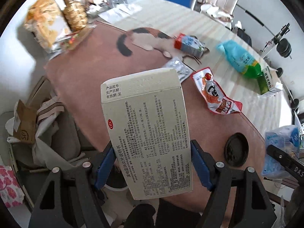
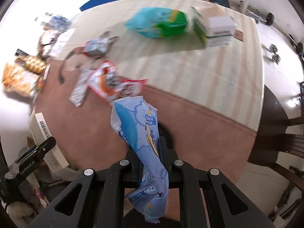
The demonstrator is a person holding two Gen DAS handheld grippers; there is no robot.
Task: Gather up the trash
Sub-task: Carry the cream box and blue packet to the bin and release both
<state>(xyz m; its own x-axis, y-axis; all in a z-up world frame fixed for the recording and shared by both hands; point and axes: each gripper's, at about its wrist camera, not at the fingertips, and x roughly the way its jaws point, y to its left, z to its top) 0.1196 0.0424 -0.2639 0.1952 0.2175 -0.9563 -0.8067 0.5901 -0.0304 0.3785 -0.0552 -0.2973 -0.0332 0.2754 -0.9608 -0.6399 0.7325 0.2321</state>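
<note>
Left wrist view: the left tool (image 1: pixel 153 163) points steeply down, its blue pads clamped on the two long edges of a pale medicine box (image 1: pixel 146 133) printed with small text. The box is lifted clear of the brown surface (image 1: pixel 85 72). Beyond the tool's tips lie more trash: a red snack wrapper (image 1: pixel 215 93), a silver pill sheet (image 1: pixel 178 67), a small carton (image 1: pixel 189 44) and, farthest off, a green and blue bag (image 1: pixel 245 62). A black lid (image 1: pixel 236 149) sits just to the tool's right.

Right wrist view: the right tool (image 2: pixel 152 152) is nearly closed, pinching a crumpled blue wrapper (image 2: pixel 140 138) that sticks out ahead of its tips and hangs back beneath it. The picture is blurred.

Risks, as a judgement: the box is held only by its edges, so a quick swing could twist it loose. The limp wrapper could slide out of so thin a pinch, or catch on the wrappers ahead.
</note>
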